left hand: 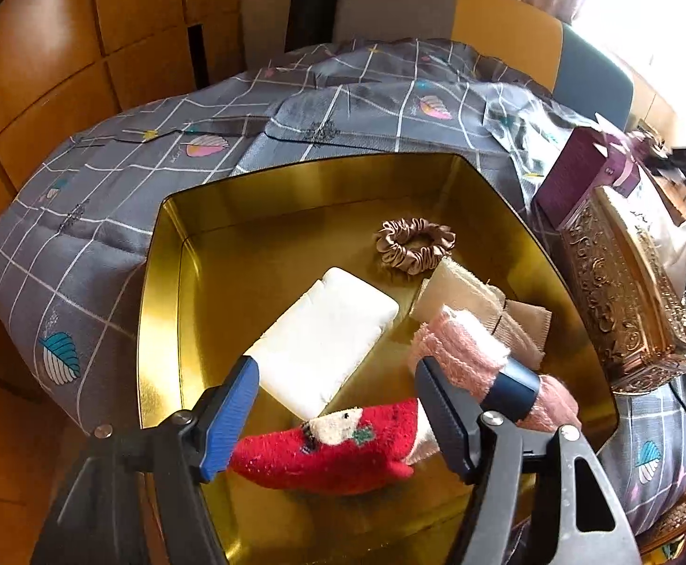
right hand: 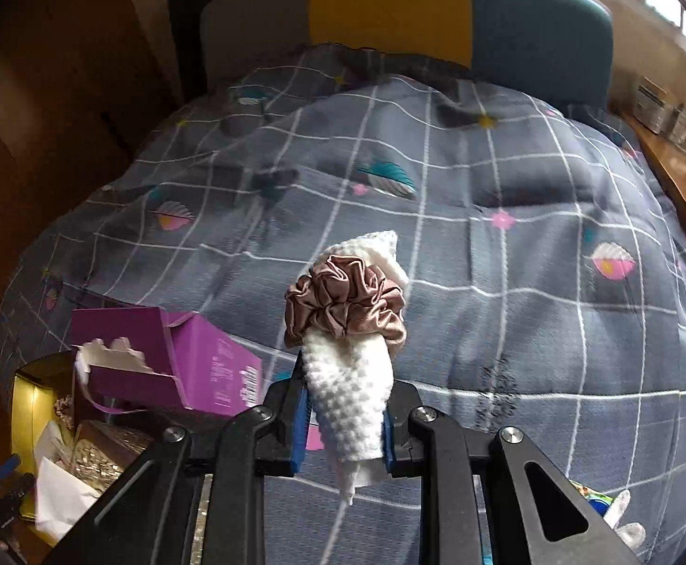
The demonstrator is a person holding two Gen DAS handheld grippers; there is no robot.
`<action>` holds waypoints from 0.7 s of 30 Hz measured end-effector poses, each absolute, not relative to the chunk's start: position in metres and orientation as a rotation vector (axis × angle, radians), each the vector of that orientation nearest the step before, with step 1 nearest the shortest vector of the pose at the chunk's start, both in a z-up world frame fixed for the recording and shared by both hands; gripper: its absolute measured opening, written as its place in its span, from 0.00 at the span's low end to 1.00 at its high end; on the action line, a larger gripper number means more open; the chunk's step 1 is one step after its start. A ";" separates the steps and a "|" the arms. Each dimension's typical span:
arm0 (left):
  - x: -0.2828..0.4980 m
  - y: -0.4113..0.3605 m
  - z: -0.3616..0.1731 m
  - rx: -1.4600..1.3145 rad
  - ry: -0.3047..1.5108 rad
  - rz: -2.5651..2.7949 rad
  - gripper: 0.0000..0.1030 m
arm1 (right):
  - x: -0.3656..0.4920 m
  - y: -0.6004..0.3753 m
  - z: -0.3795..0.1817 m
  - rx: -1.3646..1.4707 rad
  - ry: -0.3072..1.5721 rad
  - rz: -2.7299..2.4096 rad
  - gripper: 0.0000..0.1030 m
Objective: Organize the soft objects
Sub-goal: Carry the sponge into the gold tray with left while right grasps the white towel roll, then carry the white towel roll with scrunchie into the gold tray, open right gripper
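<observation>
While grey checked quilt (right hand: 507, 254) covers bed, left tongs (left hand: 338, 419) gape; right tongs (right hand: 343, 428) grip white cloth (right hand: 350, 395).

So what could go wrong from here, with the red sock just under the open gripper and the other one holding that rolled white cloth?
The red sock lies between the open left gripper fingers, near the gold tin's edge; pulling away could snag it and drag it out.

The right gripper pinches only the white cloth's lower end, so the roll might slip or unroll.

The brown scrunchie merely rings that cloth and could slide off.
</observation>
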State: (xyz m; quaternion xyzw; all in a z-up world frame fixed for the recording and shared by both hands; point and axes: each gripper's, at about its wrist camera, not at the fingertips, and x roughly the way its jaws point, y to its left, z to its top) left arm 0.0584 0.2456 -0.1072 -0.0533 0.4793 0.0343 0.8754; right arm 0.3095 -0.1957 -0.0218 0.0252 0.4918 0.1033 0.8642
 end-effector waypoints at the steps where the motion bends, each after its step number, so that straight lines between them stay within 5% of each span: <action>1: 0.056 0.246 -0.106 -0.115 0.996 0.073 0.68 | 0.310 -0.183 -0.017 0.045 1.021 0.238 0.23; 11: 0.034 0.249 -0.098 -0.097 0.966 0.122 0.69 | 0.260 -0.040 0.014 -0.094 0.949 0.550 0.23; 21: 0.011 0.249 -0.080 -0.071 0.892 0.205 0.69 | 0.170 0.074 -0.039 -0.230 1.123 0.807 0.24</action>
